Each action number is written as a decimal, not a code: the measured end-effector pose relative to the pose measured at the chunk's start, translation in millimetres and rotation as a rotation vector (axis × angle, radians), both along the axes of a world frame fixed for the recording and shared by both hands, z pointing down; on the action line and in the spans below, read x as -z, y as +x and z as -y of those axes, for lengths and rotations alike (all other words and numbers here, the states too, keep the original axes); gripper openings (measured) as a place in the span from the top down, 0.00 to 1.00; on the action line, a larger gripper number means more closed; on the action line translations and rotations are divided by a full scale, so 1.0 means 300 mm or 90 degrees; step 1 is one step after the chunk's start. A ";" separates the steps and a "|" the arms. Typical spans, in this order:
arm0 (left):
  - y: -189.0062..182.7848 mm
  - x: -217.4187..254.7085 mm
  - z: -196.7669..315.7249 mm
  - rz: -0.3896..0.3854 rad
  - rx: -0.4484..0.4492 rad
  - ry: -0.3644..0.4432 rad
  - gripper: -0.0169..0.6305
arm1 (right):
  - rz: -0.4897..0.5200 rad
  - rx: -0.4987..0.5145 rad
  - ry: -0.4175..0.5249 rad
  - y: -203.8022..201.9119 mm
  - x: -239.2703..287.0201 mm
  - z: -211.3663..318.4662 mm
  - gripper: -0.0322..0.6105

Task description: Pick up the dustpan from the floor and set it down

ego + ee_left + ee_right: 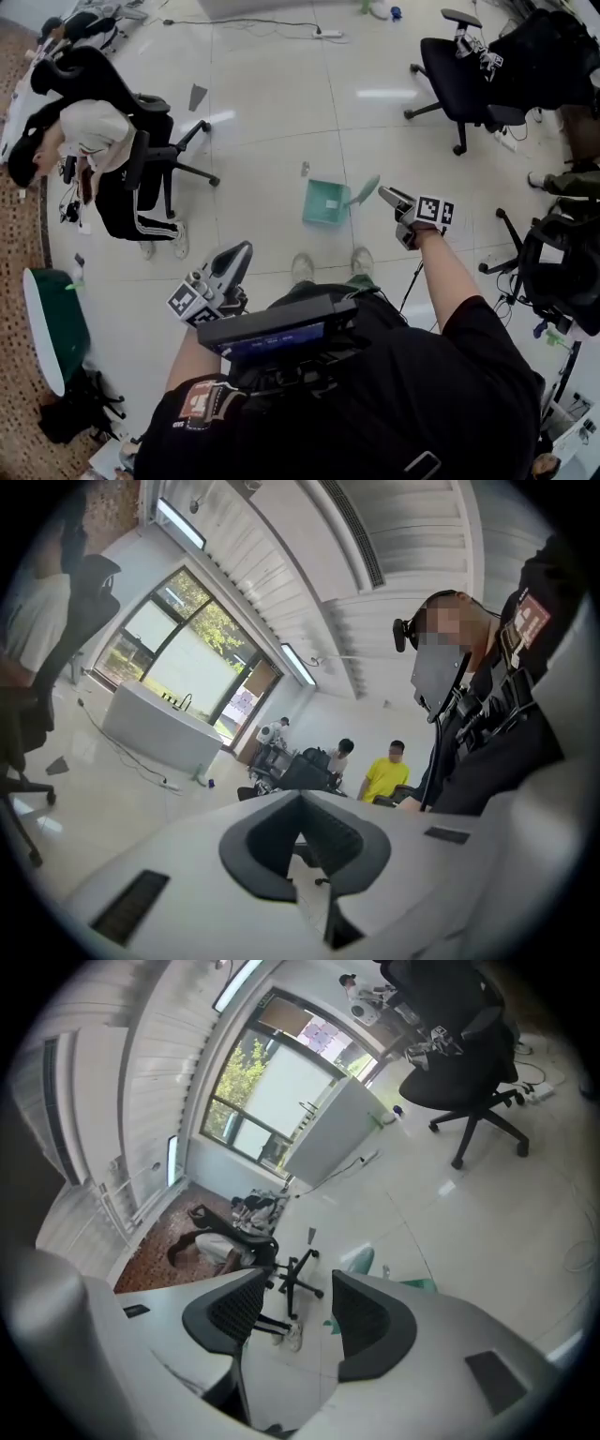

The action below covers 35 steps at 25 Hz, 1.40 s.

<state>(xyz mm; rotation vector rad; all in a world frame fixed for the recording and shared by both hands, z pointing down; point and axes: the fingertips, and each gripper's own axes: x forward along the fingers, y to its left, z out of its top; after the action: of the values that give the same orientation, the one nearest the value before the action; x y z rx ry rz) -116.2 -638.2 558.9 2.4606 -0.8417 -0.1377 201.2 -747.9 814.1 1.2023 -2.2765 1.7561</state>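
Observation:
In the head view a green dustpan (325,202) lies flat on the pale tiled floor, just ahead of the person's shoes, with its handle (364,189) pointing right. My right gripper (394,214) hovers close to the right of that handle, open and empty. In the right gripper view (295,1283) the dustpan (422,1285) shows past the right jaw. My left gripper (242,253) hangs lower left of the dustpan, well apart from it. Its tips (300,796) meet with nothing between them.
A person sits in a black office chair (150,150) at the left. Another black chair (459,75) stands at the upper right, more chairs and bags at the right edge. A green round table (56,323) is at the lower left. A power strip (328,34) lies far ahead.

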 end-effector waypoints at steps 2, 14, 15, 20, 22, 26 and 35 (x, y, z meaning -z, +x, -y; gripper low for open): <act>0.038 -0.106 0.022 0.010 0.010 -0.025 0.94 | -0.002 0.005 -0.020 0.010 -0.148 0.073 0.55; 0.062 -0.502 0.096 0.010 0.018 -0.098 0.94 | 0.035 0.000 -0.050 -0.104 -0.652 0.257 0.55; 0.054 -0.523 0.090 0.011 0.019 -0.103 0.94 | 0.046 -0.005 -0.039 -0.110 -0.656 0.264 0.57; 0.040 -0.575 0.086 0.014 0.021 -0.111 0.94 | 0.100 -0.036 -0.015 -0.129 -0.633 0.281 0.76; 0.039 -0.538 0.091 0.012 0.019 -0.103 0.94 | 0.120 -0.038 -0.017 -0.153 -0.573 0.267 0.79; 0.005 -0.394 0.065 0.000 0.025 -0.067 0.94 | 0.146 -0.043 -0.007 -0.215 -0.349 0.214 0.83; -0.070 0.062 0.008 -0.038 0.032 0.037 0.94 | 0.275 -0.108 0.054 -0.223 0.510 0.171 0.84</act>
<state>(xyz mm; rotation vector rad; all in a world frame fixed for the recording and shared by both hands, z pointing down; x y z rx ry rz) -137.1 -640.5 540.4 2.4774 -0.8858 -0.2561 134.4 -799.3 661.1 1.1521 -2.5627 2.1872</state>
